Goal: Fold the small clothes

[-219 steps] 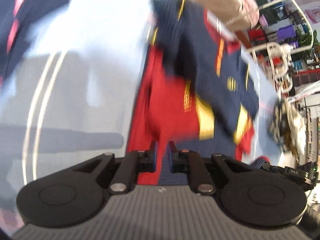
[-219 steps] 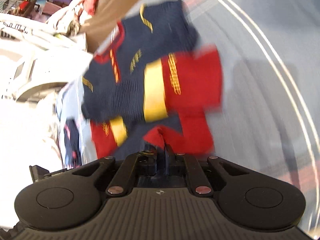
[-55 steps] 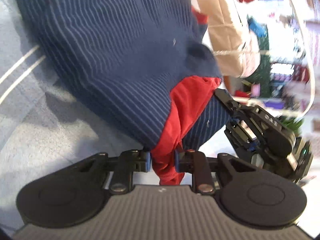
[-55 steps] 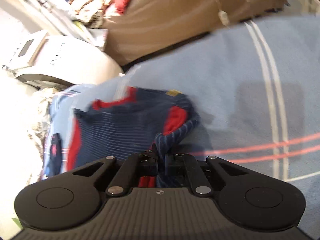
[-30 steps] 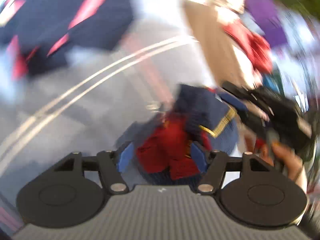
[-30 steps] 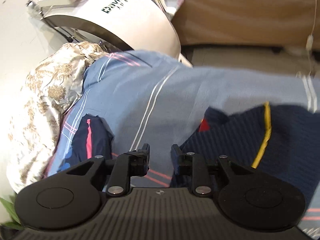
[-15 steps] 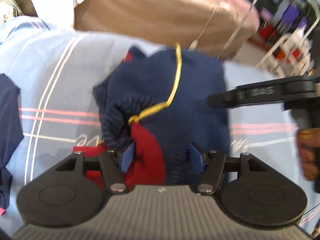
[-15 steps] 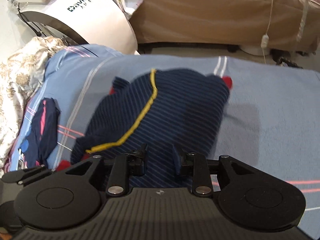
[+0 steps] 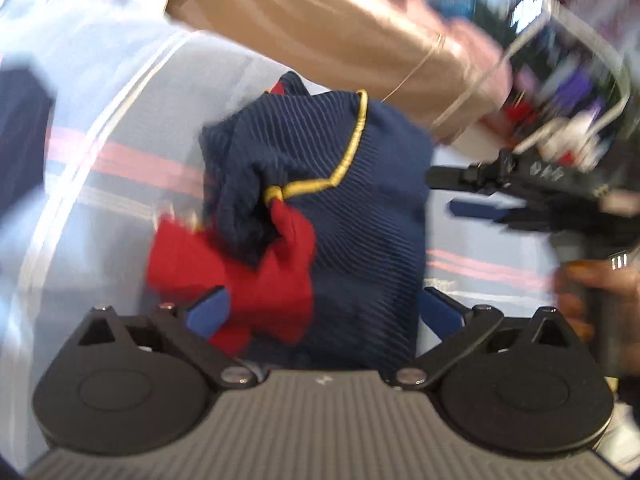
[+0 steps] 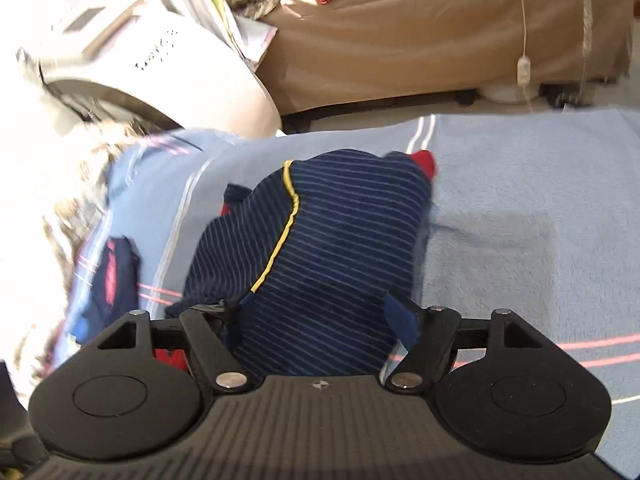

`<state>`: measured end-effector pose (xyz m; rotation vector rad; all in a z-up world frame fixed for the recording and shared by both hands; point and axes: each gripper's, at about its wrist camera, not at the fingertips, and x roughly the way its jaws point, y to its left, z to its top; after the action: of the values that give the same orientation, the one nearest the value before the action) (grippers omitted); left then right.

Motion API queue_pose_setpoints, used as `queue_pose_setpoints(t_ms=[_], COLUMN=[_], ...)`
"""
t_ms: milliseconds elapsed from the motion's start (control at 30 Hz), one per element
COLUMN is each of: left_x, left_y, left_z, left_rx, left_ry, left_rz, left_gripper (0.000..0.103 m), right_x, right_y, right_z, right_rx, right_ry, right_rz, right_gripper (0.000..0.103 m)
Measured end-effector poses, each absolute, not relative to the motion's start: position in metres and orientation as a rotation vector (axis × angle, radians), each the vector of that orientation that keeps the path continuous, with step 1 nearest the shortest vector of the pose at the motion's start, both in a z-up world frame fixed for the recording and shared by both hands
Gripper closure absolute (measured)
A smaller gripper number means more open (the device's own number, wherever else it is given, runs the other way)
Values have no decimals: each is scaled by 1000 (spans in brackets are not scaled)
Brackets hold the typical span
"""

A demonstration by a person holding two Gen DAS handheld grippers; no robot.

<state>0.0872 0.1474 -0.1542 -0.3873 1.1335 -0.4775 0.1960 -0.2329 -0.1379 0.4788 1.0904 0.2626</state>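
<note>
Between the wide-open jaws of the left gripper (image 9: 324,312) and right gripper (image 10: 320,316), a soft, light navy-and-red striped knit garment (image 10: 320,240) lies bunched on the blue blanket (image 10: 520,220), likely best pinched at its hem corners.

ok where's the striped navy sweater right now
In both wrist views the striped navy sweater lies bunched on the light blue blanket, just ahead of both open grippers.

Left gripper (image 9: 324,312) and right gripper (image 10: 320,316) both spread wide, holding nothing.
</note>
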Motion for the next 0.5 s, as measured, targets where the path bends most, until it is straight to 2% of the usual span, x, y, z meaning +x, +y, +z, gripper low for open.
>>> queue_pose_setpoints(t_ms=[100,200,300,500], left_x=[63,52,58,95], left_y=[176,189,189,170], left_z=[-182,-214,-231,-236], left_rx=[-618,-734,-781,-821], left_ry=[1189,1239,1222,1139], left_rz=[-439,-358,-344,-330], left_gripper=[0,1,2,7], right_x=[194,188,186,197], right_y=[-252,-270,-277,-267], right_z=[-155,-176,-193,-212], right_rx=[562,740,884,926], right_ry=[1125,1117,1086,1073], right_rz=[266,261,252,250], right_gripper=[0,0,0,0])
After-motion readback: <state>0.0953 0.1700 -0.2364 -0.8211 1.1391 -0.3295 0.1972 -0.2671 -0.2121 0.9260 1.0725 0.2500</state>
